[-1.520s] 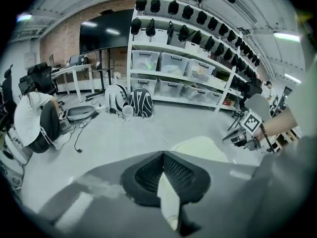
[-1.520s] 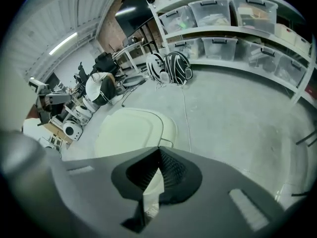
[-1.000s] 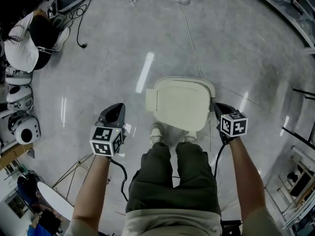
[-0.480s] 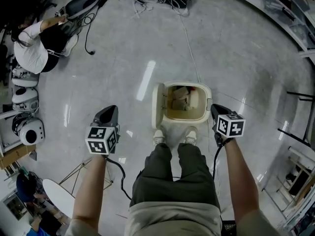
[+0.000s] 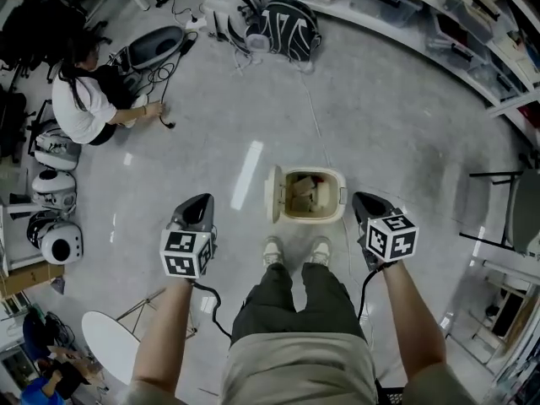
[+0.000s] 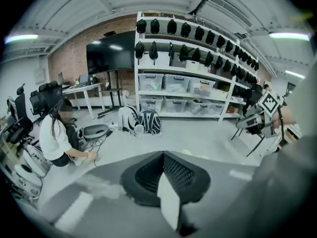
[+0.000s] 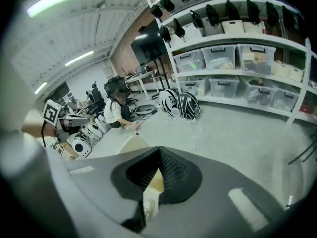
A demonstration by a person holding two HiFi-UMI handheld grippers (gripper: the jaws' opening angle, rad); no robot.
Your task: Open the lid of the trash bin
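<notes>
The cream trash bin (image 5: 325, 216) stands on the floor just ahead of the person's shoes (image 5: 272, 250). Its lid (image 5: 274, 194) is swung up on the bin's left side, and rubbish shows inside. My left gripper (image 5: 196, 201) hangs left of the bin and my right gripper (image 5: 364, 199) hangs right of it; both are apart from it and shut on nothing. In the left gripper view the left gripper (image 6: 162, 153) points over bare floor. The right gripper view has the bin's lid (image 7: 131, 144) showing past the right gripper (image 7: 158, 150).
A person (image 5: 80, 99) sits on the floor at the far left among cables. Striped helmets (image 5: 287, 24) lie by the shelving (image 5: 439, 15) at the back. White round devices (image 5: 51, 226) line the left edge. A chair (image 5: 506, 209) stands at the right.
The bin's lid went from flat and closed to swung up on the left. The head view has risen, so the bin looks smaller. Both grippers kept their places beside it.
</notes>
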